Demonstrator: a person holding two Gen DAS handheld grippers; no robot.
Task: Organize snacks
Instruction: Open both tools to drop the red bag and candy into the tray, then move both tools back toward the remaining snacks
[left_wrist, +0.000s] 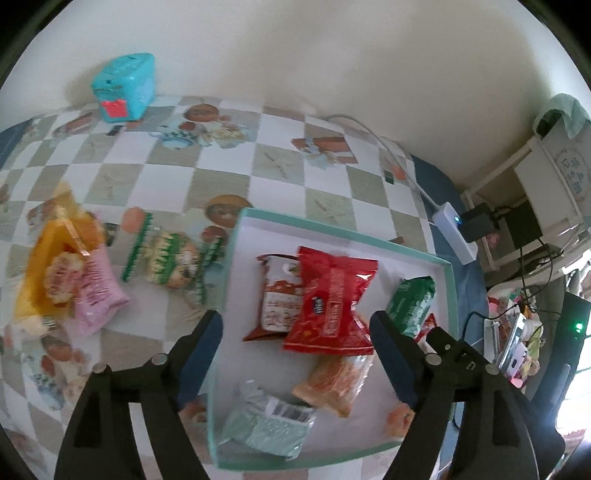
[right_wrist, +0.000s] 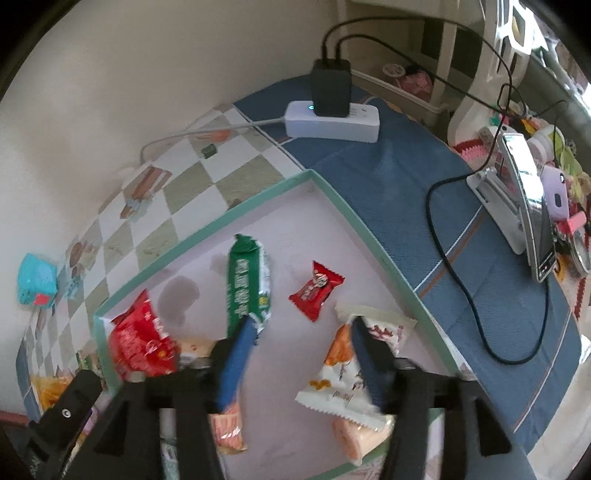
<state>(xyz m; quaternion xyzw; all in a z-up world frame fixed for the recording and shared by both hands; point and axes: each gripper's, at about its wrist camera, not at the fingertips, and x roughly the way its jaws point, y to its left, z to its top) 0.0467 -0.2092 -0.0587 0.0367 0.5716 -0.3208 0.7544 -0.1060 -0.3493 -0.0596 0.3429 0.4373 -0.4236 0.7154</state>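
Observation:
A teal-rimmed white tray (left_wrist: 236, 258) holds several snack packets: a red one (left_wrist: 332, 302), a brown-and-white one (left_wrist: 275, 295), a green one (left_wrist: 410, 302), an orange one (left_wrist: 340, 380) and a pale green one (left_wrist: 269, 421). My left gripper (left_wrist: 295, 319) hangs open over the red packet with nothing in its grasp. In the right wrist view the right gripper (right_wrist: 301, 326) is open above the tray floor (right_wrist: 295, 221), between the green packet (right_wrist: 247, 280) and a white-and-orange packet (right_wrist: 347, 369). A small red candy (right_wrist: 316, 290) lies just beyond it.
Left of the tray, a yellow packet (left_wrist: 48, 258), a pink packet (left_wrist: 96, 291) and a green-and-white packet (left_wrist: 166, 258) lie on the checked cloth. A teal box (left_wrist: 123, 86) stands by the wall. A power strip (right_wrist: 332, 120), cables and a phone on a stand (right_wrist: 532, 214) sit to the right.

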